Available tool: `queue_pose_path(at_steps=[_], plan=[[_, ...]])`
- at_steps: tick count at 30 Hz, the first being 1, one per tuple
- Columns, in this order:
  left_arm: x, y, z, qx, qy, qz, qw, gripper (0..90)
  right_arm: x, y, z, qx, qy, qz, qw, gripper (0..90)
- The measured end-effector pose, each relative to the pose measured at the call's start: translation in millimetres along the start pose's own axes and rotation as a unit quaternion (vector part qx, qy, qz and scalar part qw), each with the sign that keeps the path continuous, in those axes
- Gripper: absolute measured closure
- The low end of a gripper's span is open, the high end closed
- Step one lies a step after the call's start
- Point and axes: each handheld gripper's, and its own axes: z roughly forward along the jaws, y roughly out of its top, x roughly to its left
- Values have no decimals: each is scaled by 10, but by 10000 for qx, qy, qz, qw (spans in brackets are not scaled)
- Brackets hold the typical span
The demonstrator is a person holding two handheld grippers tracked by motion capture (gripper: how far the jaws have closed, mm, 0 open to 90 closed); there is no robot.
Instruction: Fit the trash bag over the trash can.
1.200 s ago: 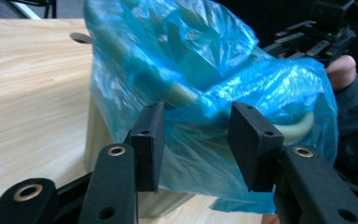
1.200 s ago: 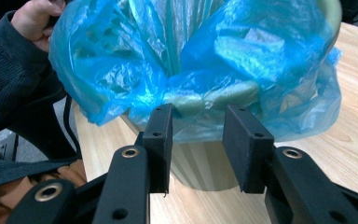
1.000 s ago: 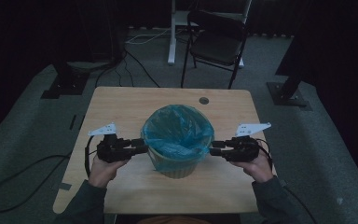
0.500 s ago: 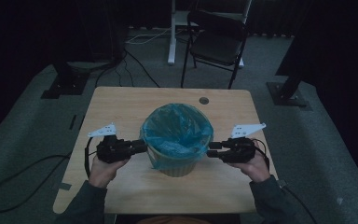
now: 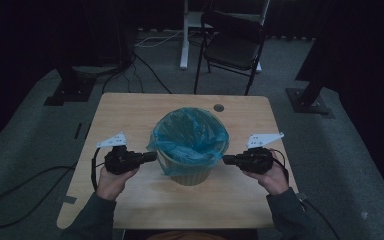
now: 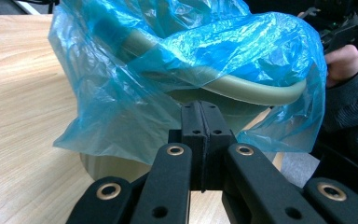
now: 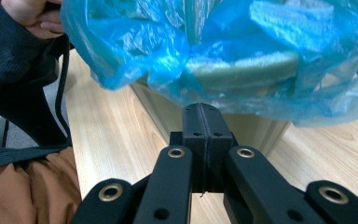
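Bin [image 5: 190,170] with blue liner [image 5: 190,135] at tabletop [image 5: 130,115] centre. Left hand-held gripper [image 6: 200,119] and right hand-held gripper [image 7: 200,119] have just been closing — jaws now pressed together, empty, short of liner skirt. I'd reopen, push into plastic — pinch both sides evenly.

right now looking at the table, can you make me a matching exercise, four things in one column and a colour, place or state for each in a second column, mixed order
Things:
1. bag
2. bin
3. left gripper
4. chair

Descriptions:
A. jaws shut with nothing between them, at the bag's side
B. pale beige, standing mid-table
C. on the floor beyond the table
D. blue plastic, draped over the rim

Pairs: 1-D, 2-B, 3-A, 4-C
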Motion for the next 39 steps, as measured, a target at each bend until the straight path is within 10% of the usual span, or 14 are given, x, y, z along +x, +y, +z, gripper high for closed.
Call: queue_pose_path(at_steps=[6,17,39], plan=[[-65,57,-97,-276,77,58,9996,767,3,-19,-31,-23,-36,18,10000,889],[-103,148,-8,-159,304,300,9990,436,23,9,-57,-124,-33,-9,9999,541],[-58,110,100,192,980,631,9930,440,32,105,50,12,-470,-255,9986,564]])
